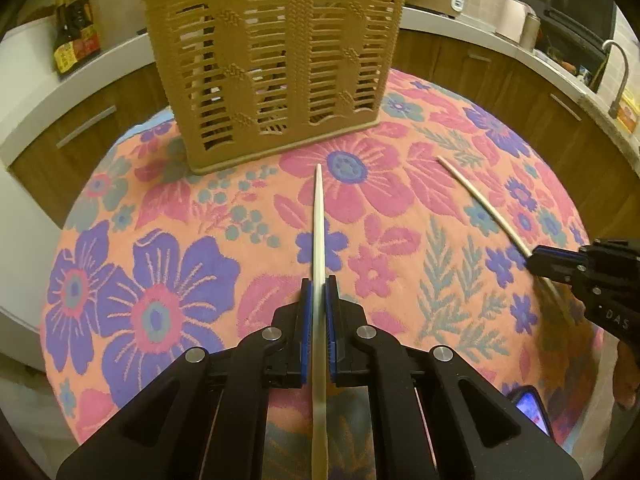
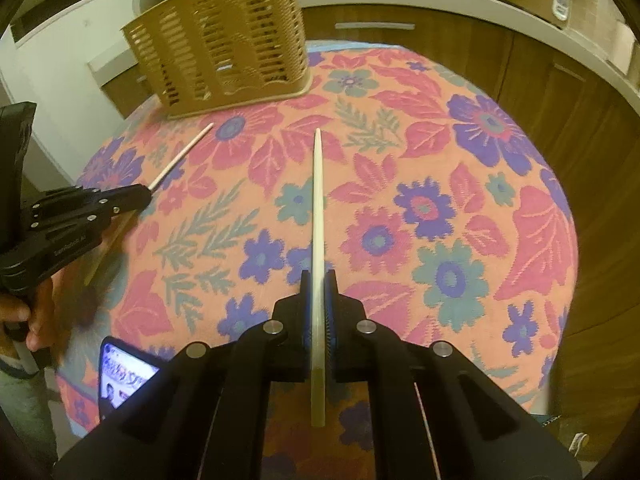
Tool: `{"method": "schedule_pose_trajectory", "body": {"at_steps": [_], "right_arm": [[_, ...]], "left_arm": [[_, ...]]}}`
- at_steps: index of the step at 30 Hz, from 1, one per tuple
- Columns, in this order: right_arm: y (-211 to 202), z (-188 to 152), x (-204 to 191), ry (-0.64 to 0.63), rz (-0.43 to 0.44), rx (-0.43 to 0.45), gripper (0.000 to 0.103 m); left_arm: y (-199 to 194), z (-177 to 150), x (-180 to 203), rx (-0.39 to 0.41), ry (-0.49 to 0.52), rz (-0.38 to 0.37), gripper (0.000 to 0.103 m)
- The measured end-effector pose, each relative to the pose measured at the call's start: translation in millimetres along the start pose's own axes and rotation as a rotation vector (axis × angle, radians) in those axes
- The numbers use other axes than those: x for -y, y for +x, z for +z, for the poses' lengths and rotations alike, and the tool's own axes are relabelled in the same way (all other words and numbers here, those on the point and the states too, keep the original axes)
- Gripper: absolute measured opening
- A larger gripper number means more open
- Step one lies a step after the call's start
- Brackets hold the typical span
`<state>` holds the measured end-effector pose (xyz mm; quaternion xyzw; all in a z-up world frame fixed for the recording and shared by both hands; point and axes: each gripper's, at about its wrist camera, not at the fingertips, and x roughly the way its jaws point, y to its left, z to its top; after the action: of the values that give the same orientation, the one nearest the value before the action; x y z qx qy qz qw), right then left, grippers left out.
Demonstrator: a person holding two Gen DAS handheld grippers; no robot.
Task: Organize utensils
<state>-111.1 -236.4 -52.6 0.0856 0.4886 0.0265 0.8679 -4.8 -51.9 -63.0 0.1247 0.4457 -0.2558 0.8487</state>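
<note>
Chopsticks sit in both of your grippers, one each. Your left gripper [image 1: 319,284] has its blue-padded jaws closed down to the width of a pale chopstick [image 1: 319,216], which runs straight out between the fingers with its thin tip aimed toward the far side of the table, close to the base of the tan slotted utensil basket [image 1: 272,68]. The thicker back end of that stick passes rearward through the gripper toward you. Your right gripper [image 2: 319,280] is closed just as narrowly on a second chopstick [image 2: 318,200], which also points away from you, with its tip out over the flowered tablecloth [image 2: 460,208] and well short of the basket. From the left wrist view you can see your right gripper at the right edge, its stick angled toward the far left; from the right wrist view your left gripper appears at the left edge, its stick tip just near the basket's near bottom corner. The basket stands upright on the far part of the cloth, left of centre in the right wrist view, with dark shapes inside that you cannot make out through the slots. A phone [image 2: 124,380] with a lit screen lies at the near edge of the table between your two grippers. Both sticks look raised off the cloth, though how high cannot be told.
</note>
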Motion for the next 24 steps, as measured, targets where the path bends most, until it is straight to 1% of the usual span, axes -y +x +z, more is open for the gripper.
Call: {"method": "schedule_pose_trajectory", "body": {"at_steps": [4,5,6,7,8,9,10,11,14,18,21,23,24], "right_arm": [[1,2,3,0.001,0.025,-0.034,0.005],[2,4,5,0.007,0.044,-0.051,0.008],[2,6,5,0.007,0.058,-0.063,0.012],[3,8,5,0.003,0.071,-0.071,0.014],[3,11,4,-0.007,0.082,-0.078,0.017],[3,14,3,-0.02,0.081,-0.082,0.018],[3,17,1,-0.031,0.078,-0.088,0.019],[5,21,-1,-0.044,0.075,-0.096,0.019],[10,34,-3,-0.053,0.081,-0.108,0.019],[20,51,-2,-0.044,0.066,-0.126,0.028],[30,59,0,-0.039,0.067,-0.157,0.028],[33,63,-1,-0.045,0.053,-0.165,0.027],[34,64,-4,-0.058,0.042,-0.169,0.023]], "left_arm": [[-1,0,-6,-0.012,-0.029,-0.072,0.007],[-1,1,-9,-0.016,-0.039,-0.1,0.01],[-1,1,-10,-0.016,-0.043,-0.113,0.013],[-2,2,-10,-0.016,-0.04,-0.122,0.018],[-2,3,-10,-0.019,-0.029,-0.123,0.023],[-3,4,-8,-0.02,-0.018,-0.123,0.026],[-3,5,-7,-0.019,-0.007,-0.123,0.03],[-4,7,-7,-0.021,0.006,-0.126,0.032],[-1,12,-4,-0.03,0.027,-0.121,0.032],[8,20,-1,-0.048,0.062,-0.091,0.032],[15,22,3,-0.07,0.087,-0.079,0.032],[17,22,6,-0.074,0.107,-0.069,0.032],[17,23,8,-0.079,0.123,-0.061,0.032]]}}
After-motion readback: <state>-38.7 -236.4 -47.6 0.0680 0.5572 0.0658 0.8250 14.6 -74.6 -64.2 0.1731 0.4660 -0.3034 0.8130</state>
